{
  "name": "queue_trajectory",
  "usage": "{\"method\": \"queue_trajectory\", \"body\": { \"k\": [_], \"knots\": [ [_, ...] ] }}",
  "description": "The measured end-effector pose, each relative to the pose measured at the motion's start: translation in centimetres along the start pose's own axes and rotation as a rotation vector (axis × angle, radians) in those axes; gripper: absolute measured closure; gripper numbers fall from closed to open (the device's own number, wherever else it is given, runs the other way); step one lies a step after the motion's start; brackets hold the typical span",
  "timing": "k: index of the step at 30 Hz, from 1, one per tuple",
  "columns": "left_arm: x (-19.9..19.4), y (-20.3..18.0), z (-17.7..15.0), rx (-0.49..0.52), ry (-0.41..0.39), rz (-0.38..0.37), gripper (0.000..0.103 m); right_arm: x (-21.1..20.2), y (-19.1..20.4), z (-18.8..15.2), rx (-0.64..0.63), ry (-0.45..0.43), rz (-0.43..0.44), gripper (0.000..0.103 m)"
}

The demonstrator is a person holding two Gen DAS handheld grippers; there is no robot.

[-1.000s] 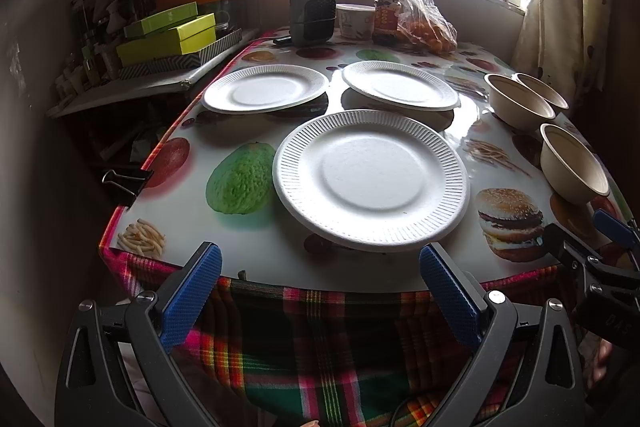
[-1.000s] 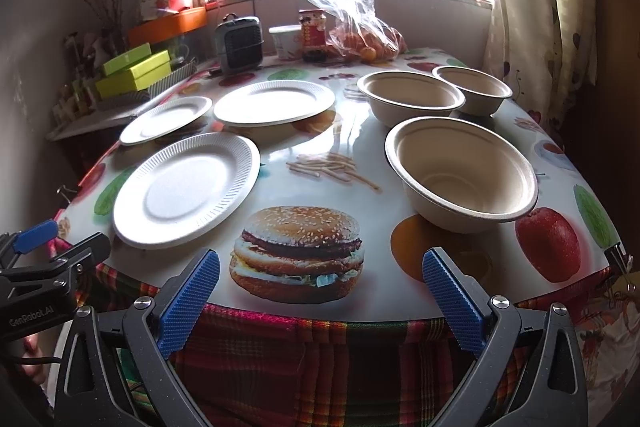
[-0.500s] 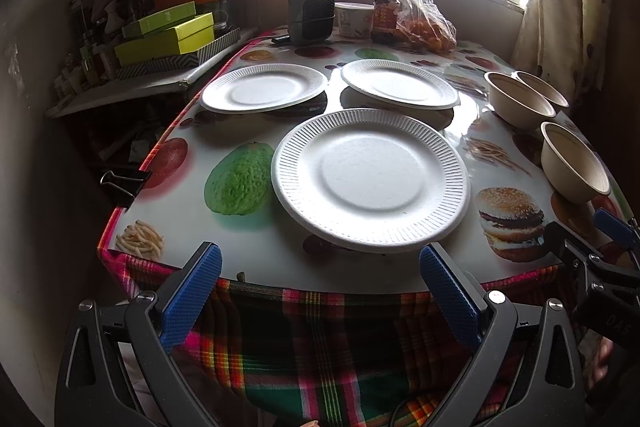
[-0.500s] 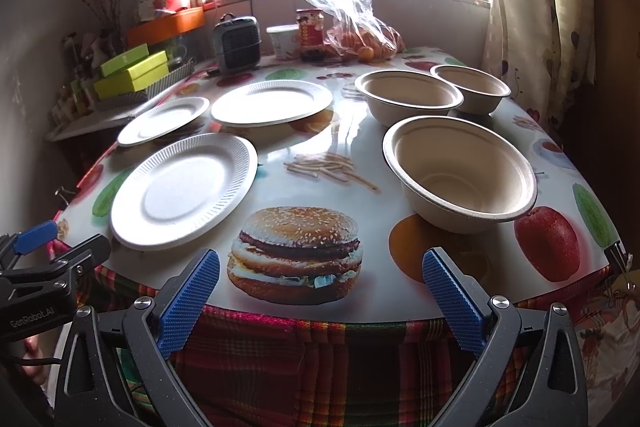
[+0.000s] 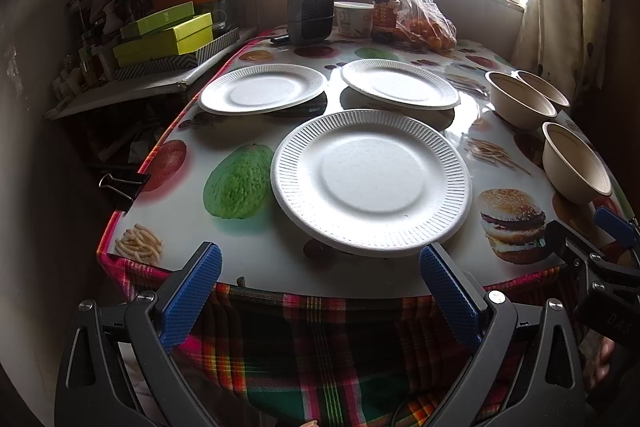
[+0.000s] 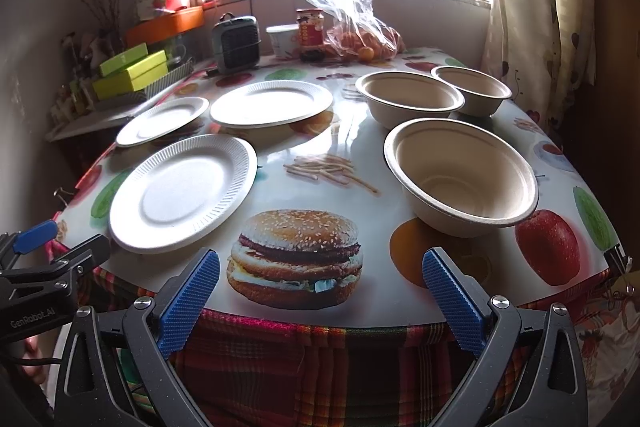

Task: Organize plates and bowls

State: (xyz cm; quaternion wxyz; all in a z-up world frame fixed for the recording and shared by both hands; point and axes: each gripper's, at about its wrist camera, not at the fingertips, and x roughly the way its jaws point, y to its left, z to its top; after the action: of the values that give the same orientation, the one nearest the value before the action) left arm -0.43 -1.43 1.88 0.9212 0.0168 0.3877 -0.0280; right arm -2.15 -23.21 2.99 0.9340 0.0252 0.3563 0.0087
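Observation:
Three white paper plates lie on the table: a near plate (image 5: 370, 183) (image 6: 182, 193), a far left plate (image 5: 262, 89) (image 6: 162, 121) and a far right plate (image 5: 400, 83) (image 6: 272, 103). Three beige bowls stand at the right: a near bowl (image 6: 460, 177) (image 5: 576, 163), a middle bowl (image 6: 410, 99) (image 5: 520, 105) and a far bowl (image 6: 472, 91) (image 5: 544, 89). My left gripper (image 5: 320, 291) is open and empty, just before the table's front edge, facing the near plate. My right gripper (image 6: 320, 295) is open and empty, before the edge between the near plate and near bowl.
The table (image 6: 340, 147) has a glossy food-print cover and a plaid cloth at its front edge. A small heater (image 5: 310, 15), a tub, a jar (image 5: 384, 15) and a bag of oranges (image 5: 424, 27) stand at the back. A side shelf with green boxes (image 5: 164, 35) is at the left.
Both grippers have drifted slightly; the view shifts a little. Nothing on the table has moved.

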Motion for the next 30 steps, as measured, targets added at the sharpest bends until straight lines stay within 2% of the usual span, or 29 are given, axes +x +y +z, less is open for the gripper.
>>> {"method": "queue_trajectory", "body": {
  "k": [6, 11, 14, 23, 30],
  "knots": [
    [0.1, 0.3, 0.4, 0.000, -0.006, -0.006, 0.003, 0.1, 0.2, 0.5, -0.016, -0.004, 0.015, 0.000],
    [0.0, 1.4, 1.4, -0.018, -0.014, -0.004, 0.003, 0.3, 1.2, 2.3, -0.050, -0.022, 0.045, 0.000],
    [0.0, 2.4, 2.3, -0.044, -0.018, -0.020, 0.003, 0.4, 1.6, 3.7, -0.063, -0.030, 0.062, 0.000],
    [0.8, 5.9, 5.7, -0.085, -0.024, 0.001, 0.003, 2.1, 3.4, 8.7, -0.111, -0.038, 0.106, 0.000],
    [1.7, 9.1, 8.8, -0.133, -0.037, -0.013, 0.003, 3.9, 5.1, 13.1, -0.133, -0.036, 0.171, 0.000]
  ]
}}
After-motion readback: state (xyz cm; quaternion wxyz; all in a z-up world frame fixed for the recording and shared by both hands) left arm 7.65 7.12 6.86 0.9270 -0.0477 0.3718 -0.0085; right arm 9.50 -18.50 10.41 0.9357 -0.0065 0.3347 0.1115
